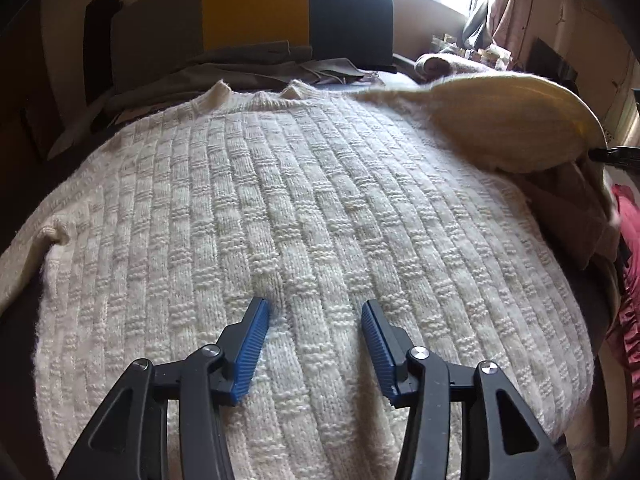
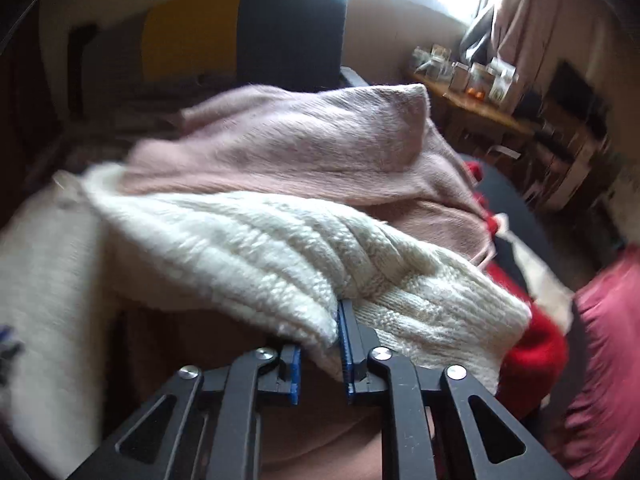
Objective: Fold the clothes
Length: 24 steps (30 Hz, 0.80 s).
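Note:
A cream cable-knit sweater (image 1: pixel 280 208) lies spread flat, collar at the far end. In the left wrist view my left gripper (image 1: pixel 316 306) stands open low over the sweater's body, blue pads wide apart, with the left fingertip (image 1: pixel 262 308) touching the knit. One sleeve (image 1: pixel 500 124) is lifted off the surface at the right, and a black part of the right gripper (image 1: pixel 616 156) shows at its end. In the right wrist view my right gripper (image 2: pixel 326 322) is shut on that cream sleeve (image 2: pixel 280 240) near its ribbed cuff. The fabric hides the left finger's tip.
A pink sweater (image 2: pixel 320 140) lies heaped behind the sleeve, and a red garment (image 2: pixel 532 360) and maroon ruffled cloth (image 1: pixel 628 280) lie at the right. Grey clothes (image 1: pixel 240 64) lie beyond the collar, before a yellow and teal backrest (image 1: pixel 256 8). A shelf with jars (image 2: pixel 468 76) stands far right.

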Motion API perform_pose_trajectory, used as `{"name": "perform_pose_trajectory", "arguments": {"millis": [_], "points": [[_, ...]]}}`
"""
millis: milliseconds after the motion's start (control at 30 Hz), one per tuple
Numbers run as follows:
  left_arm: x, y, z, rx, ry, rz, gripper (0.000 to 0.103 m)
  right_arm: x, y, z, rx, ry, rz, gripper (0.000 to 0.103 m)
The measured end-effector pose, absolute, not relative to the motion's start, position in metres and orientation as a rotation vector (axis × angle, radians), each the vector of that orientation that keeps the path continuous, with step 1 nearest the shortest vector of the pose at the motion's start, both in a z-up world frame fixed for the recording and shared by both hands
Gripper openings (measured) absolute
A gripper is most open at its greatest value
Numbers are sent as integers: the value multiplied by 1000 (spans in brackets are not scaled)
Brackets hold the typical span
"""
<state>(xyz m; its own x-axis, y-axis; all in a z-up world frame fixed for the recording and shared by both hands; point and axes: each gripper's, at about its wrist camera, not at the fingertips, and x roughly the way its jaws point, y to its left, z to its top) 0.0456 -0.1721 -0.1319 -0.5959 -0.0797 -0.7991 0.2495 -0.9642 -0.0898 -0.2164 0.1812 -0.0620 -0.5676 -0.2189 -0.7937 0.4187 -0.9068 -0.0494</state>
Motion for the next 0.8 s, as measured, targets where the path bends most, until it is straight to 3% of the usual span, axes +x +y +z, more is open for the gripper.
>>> {"name": "perform_pose_trajectory", "arguments": {"millis": [133,233,367,567,700,800], "points": [[50,-181,-126,1329,332,-2661,49,-188,175,-57,1233,31,-2330,14],[50,-195,-118,1341,379,-2667,49,-160,170,-69,1290,-84,-2330,15],[45,-229,-103,1265,337,-2648,49,-140,157,-64,1222,68,-2585,49],[3,-288,-94,1182,288,-2597,49,-101,56,-32,785,280,-2518,92],[-31,-314,-88,1120,241,-2614,49,-119,-41,-65,879,238,-2223,93],[-60,-325,-90,1103,194,-2633,49,-160,-104,-97,955,183,-2116,85]]}}
